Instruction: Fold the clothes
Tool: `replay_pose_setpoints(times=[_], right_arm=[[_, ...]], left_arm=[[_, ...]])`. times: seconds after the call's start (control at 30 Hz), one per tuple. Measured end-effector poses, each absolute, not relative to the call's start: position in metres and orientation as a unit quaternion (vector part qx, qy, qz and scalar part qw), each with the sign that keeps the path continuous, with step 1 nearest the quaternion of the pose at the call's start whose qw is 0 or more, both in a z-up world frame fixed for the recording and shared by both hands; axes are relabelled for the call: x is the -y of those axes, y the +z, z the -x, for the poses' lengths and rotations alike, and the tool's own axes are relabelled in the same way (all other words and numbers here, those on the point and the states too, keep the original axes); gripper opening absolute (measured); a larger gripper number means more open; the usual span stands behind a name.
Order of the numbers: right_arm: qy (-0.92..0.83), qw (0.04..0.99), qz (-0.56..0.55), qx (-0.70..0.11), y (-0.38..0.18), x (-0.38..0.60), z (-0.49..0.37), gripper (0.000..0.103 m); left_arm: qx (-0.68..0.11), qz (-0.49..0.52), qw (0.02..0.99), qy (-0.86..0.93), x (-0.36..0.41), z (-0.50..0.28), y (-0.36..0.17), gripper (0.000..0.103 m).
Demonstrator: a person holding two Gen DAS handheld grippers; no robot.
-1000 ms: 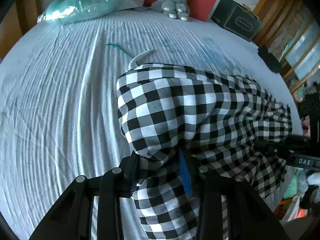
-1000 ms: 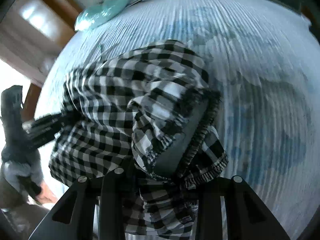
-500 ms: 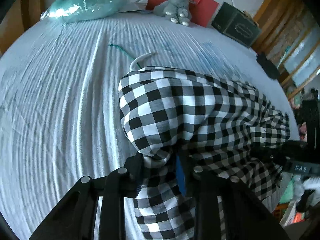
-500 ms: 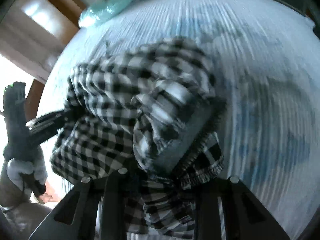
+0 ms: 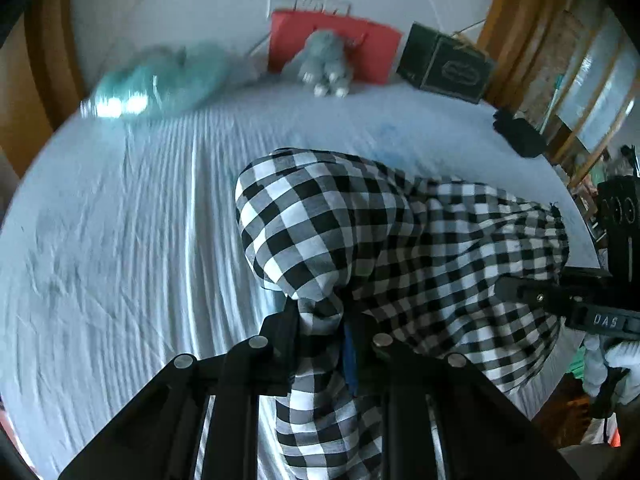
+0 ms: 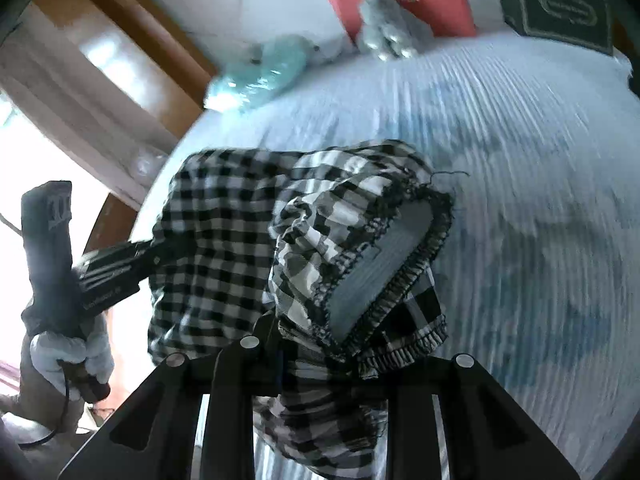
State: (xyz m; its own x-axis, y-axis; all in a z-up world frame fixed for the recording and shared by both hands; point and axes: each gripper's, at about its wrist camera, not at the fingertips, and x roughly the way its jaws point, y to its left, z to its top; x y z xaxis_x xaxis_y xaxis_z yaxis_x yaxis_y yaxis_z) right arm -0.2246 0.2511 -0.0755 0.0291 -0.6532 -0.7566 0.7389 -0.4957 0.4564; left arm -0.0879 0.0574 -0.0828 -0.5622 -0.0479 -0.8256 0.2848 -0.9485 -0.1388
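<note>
I am pinching the checked garment (image 5: pixel 400 240) in both sets of fingers, left (image 5: pixel 324 320) and right (image 6: pixel 312 344); both have just been tightening on the cloth. It is coming up off the bed (image 5: pixel 120 240), hanging bunched between them, ready to spread for folding.

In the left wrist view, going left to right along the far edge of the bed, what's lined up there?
Teal plastic-wrapped bundle → grey plush toy in front of the red bag → dark green box → black object at the bed's right edge.
</note>
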Motion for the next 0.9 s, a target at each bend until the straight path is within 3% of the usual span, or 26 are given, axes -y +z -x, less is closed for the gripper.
replay_pose_setpoints(times=[0.23,0.9], right_arm=[[-0.709,0.516,-0.48,-0.029,-0.043,-0.255,0.229,0.024],[-0.762,0.449,-0.465,-0.047,-0.026,-0.331,0.275,0.024]], left_arm=[[-0.114,-0.438,0.101,-0.886,-0.062,0.098,-0.053,0.017],[-0.092,-0.428,0.035,-0.898,-0.136,0.176,-0.037,0.017]])
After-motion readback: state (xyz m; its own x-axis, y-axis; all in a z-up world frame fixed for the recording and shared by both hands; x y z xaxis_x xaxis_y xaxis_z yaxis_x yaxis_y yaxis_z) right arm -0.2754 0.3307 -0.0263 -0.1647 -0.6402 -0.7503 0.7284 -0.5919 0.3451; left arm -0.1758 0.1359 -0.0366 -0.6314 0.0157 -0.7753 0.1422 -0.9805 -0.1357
